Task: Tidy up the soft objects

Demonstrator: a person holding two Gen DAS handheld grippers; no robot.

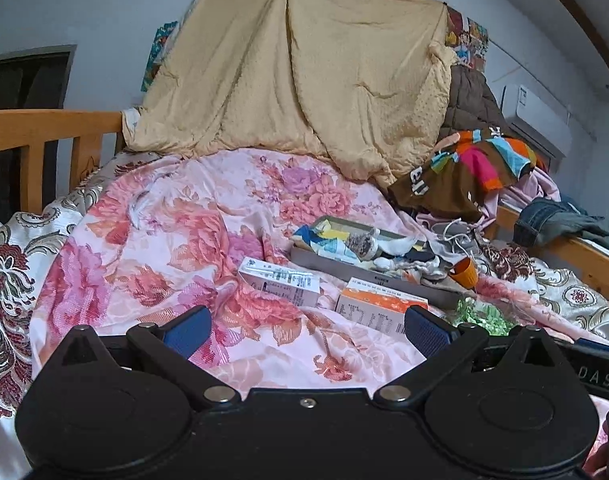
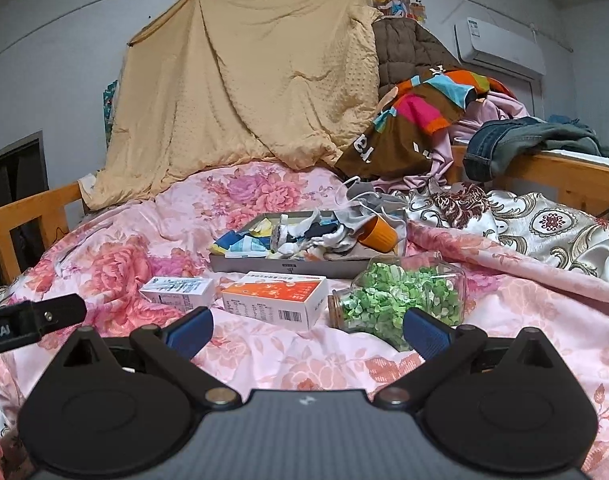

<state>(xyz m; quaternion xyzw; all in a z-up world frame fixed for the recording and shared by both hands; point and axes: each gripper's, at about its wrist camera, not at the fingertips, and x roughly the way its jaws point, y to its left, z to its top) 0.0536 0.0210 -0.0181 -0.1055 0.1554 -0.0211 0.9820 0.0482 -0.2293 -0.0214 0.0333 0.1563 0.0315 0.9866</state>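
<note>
Both grippers hover apart and empty over the pink floral quilt [image 1: 176, 240] on the bed.

Left gripper [image 1: 304, 330] and right gripper [image 2: 306, 330]: jaws spread wide, nothing between them. Soft objects, a heap of socks and cloth scraps [image 2: 296, 236], lie in a shallow grey tray [image 2: 288, 269] mid-bed, toward the far edge. An orange cup [image 2: 378, 234] lies tipped at the tray's right end. In front of the tray: a white carton [image 2: 178, 290], an orange-and-white carton [image 2: 276, 296], and a glass jar of green bits [image 2: 400, 296] on its side. The right view shows the jar whole; the left view catches only green bits behind the right finger. Tan blanket [image 1: 288, 76] hangs at the far edge; clothes pile [image 2: 424, 120] at the far right corner.
</note>
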